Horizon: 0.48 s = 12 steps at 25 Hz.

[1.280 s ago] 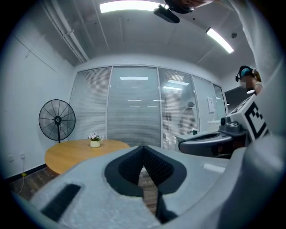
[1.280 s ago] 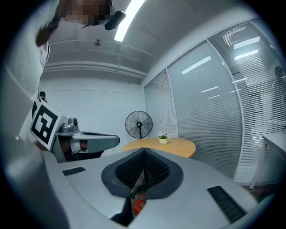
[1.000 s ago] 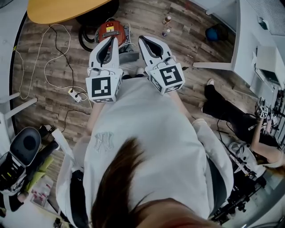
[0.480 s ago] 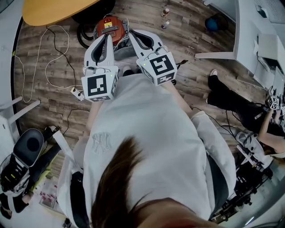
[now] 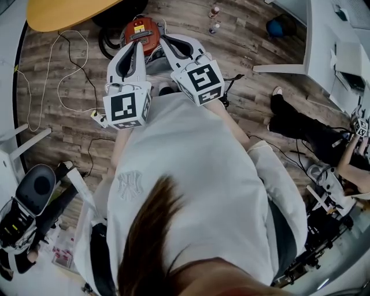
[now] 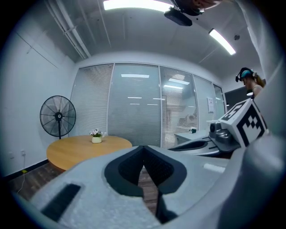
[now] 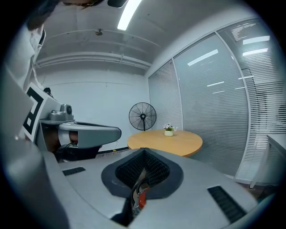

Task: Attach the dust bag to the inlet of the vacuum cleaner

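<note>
The red vacuum cleaner [image 5: 140, 30] sits on the wood floor at the top of the head view, with its black hose [image 5: 108, 47] curled to its left. My left gripper [image 5: 139, 47] points at its near side with the jaws shut and nothing in them. My right gripper [image 5: 164, 40] is also shut and empty, its tips beside the vacuum's right edge. In the right gripper view a sliver of the red vacuum [image 7: 142, 199] shows below the shut right gripper [image 7: 144, 152]. The left gripper [image 6: 143, 150] looks level across the room. I see no dust bag in any view.
A round wooden table [image 5: 63, 11] stands just beyond the vacuum, with a flower pot [image 6: 96, 139] on it. A white cable runs to a power strip [image 5: 99, 120] on the left. A standing fan [image 6: 58, 117], small bottles [image 5: 215, 11], a white desk [image 5: 324, 52] and a seated person [image 5: 312, 144] are around.
Both grippers have shifted up and left in the head view, closer to the vacuum; the right one moved more. Both stayed shut.
</note>
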Tool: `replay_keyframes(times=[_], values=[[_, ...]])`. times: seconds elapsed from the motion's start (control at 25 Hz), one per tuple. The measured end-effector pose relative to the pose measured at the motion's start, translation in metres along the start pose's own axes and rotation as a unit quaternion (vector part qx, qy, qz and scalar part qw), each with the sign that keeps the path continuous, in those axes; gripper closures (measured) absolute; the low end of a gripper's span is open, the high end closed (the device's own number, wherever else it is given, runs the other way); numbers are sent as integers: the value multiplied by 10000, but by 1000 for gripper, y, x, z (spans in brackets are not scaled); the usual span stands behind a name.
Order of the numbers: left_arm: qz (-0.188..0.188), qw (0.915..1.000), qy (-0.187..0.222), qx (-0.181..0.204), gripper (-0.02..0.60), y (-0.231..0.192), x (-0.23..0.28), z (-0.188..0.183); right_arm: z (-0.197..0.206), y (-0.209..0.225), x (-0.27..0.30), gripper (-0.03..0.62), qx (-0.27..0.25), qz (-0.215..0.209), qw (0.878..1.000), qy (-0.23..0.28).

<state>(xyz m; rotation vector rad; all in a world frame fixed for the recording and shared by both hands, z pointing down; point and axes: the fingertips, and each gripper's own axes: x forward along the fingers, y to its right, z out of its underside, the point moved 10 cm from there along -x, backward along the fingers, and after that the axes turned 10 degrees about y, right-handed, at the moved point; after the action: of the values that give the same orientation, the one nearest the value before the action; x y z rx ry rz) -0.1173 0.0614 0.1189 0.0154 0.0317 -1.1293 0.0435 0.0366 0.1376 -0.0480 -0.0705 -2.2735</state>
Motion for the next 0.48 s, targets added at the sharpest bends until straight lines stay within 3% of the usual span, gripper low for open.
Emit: replay_keyframes(times=[0.48], values=[[-17,10000,-27,-44,565,-4,3,2,2,1,5,592,7,-72,10000,-38]])
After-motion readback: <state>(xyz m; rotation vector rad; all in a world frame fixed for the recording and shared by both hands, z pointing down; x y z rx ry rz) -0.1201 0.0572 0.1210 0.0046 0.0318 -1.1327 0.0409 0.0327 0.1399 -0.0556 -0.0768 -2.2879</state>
